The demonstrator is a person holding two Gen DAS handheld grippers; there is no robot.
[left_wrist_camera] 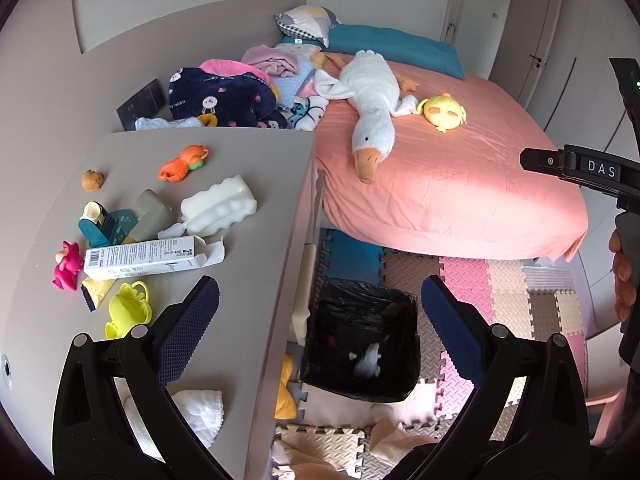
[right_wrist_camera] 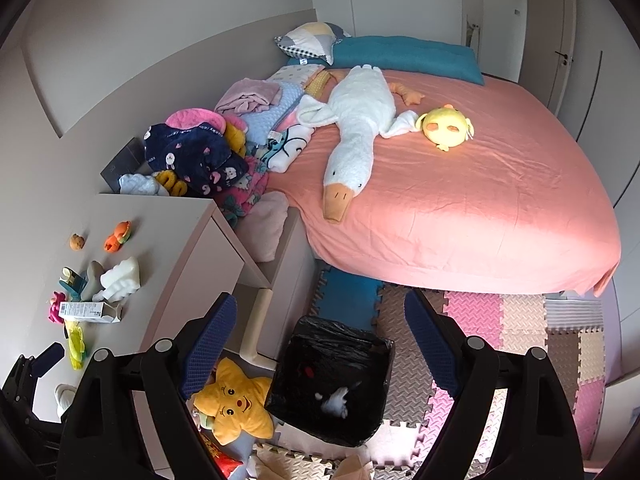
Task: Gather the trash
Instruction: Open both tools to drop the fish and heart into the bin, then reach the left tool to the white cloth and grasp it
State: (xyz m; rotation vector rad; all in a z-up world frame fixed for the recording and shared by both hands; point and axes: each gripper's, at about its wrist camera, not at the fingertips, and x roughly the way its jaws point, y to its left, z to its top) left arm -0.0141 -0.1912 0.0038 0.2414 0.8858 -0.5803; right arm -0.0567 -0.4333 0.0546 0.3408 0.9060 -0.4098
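My left gripper (left_wrist_camera: 320, 320) is open and empty, its blue pads spread over the table edge and a black-lined trash bin (left_wrist_camera: 360, 344) on the floor. A white crumpled wad (left_wrist_camera: 366, 360) lies inside the bin. On the grey table (left_wrist_camera: 248, 264) lie a white carton with a torn flap (left_wrist_camera: 144, 258), a white foam block (left_wrist_camera: 218, 206) and a yellow scrap (left_wrist_camera: 96, 288). My right gripper (right_wrist_camera: 320, 340) is also open and empty above the same bin (right_wrist_camera: 332, 380), where the white wad (right_wrist_camera: 336, 400) shows again.
Small toys lie scattered on the table (right_wrist_camera: 132, 264). A yellow star cushion (right_wrist_camera: 236, 404) sits beside the bin on foam floor tiles (right_wrist_camera: 520, 320). Behind is a pink bed (left_wrist_camera: 460, 192) with a goose plush (left_wrist_camera: 372, 100) and piled clothes (left_wrist_camera: 224, 96). The right gripper's black body (left_wrist_camera: 580, 168) is at the right edge.
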